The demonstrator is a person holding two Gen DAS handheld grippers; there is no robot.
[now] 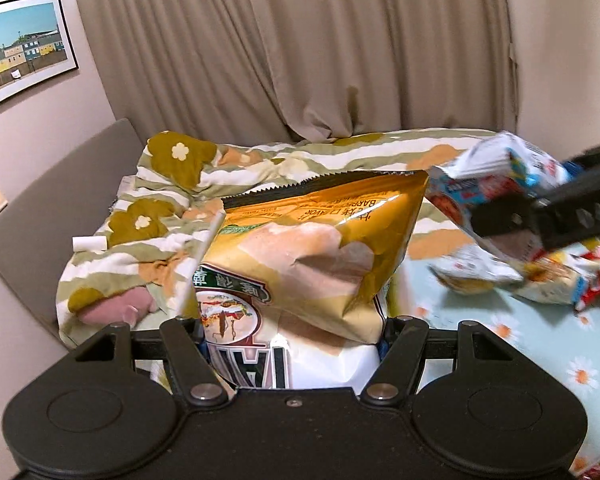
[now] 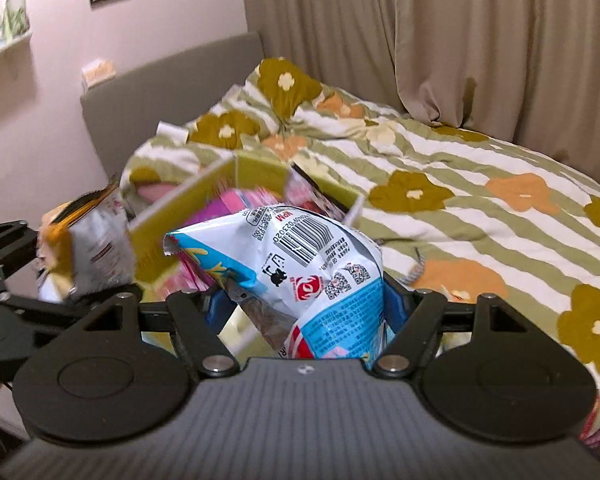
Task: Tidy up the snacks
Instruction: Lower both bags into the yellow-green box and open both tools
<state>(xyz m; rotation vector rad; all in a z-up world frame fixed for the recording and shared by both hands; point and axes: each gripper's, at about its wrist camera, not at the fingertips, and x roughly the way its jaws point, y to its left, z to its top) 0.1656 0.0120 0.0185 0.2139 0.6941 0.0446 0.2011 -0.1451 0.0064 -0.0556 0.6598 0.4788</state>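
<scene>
We've got a snack in each gripper. The left gripper [image 1: 292, 344] is clamped on the gold bag [image 1: 316, 248], which stands up between its fingers, serrated top seal toward the far side. The right gripper [image 2: 308, 320] is clamped on the blue-white bag [image 2: 300, 268], barcode side up; from the left cam we see that same bag at far right, blurred.

Where things are: in the right cam a yellow box [image 2: 244, 184] sits just beyond the blue-white bag, on the near-left part of the bed [image 2: 480, 184]. It already has pink pkgs [image 2: 240, 200] inside, so some sorting looks done. The gold bag shows at left of the box in that view, near its left wall, not inside as far as we can tell. The blue-white bag hangs over or just in front of the box's opening; can't tell which, since both are blurred.

Left to do, by our read: both held bags need to go into the box. In the left cam more loose packets [image 1: 540, 280] lie at right on the daisy sheet [image 1: 480, 320], approx. three or four, untouched, so they're still pending. We'd call it roughly mid-task; how many snacks there are in total we can't see.
</scene>
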